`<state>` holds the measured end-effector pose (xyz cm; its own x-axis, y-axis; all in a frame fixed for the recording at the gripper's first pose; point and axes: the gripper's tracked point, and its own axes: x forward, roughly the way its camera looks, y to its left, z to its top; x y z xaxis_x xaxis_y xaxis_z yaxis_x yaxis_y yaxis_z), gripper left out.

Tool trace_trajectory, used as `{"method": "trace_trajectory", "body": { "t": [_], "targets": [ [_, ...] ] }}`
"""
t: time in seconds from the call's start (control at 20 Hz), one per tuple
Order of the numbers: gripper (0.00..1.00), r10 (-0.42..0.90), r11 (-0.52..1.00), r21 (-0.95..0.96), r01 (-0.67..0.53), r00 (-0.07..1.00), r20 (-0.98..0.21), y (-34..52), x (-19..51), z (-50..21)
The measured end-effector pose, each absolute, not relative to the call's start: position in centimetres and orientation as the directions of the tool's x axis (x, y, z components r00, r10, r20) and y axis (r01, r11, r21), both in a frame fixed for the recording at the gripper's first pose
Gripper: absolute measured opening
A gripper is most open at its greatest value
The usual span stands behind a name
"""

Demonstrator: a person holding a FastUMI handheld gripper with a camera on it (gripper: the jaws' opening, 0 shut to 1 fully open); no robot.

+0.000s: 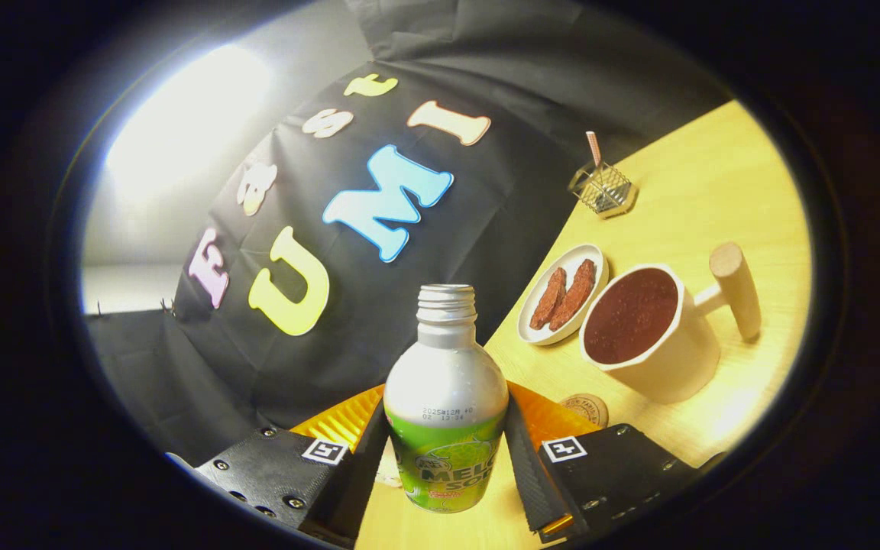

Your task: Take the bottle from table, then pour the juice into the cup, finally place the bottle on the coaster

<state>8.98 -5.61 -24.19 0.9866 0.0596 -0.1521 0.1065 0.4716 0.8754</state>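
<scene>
My gripper [446, 451] is shut on an uncapped metal bottle [446, 389] with a green label, one finger pressing on each side of its lower body. The bottle is held up off the wooden table [715, 191], and the whole scene leans to one side. Beyond the right finger stands a white cup [650, 336] with a wooden handle, full of dark red-brown liquid. A small round cork coaster [587, 409] lies on the table between the right finger and the cup.
A white oval dish [562, 304] holding two brown sausages sits just left of the cup. Farther back a wire holder [602, 188] with a striped straw stands near the table's edge. The black cloth wall rises behind the bottle.
</scene>
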Motion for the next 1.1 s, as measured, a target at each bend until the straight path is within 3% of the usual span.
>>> {"method": "trace_trajectory", "body": {
  "t": [1.1],
  "targets": [
    [0.77, 0.009, -0.022, 0.997, 0.071, 0.997, -0.071, -5.5, 10.6, -23.3]
  ]
}}
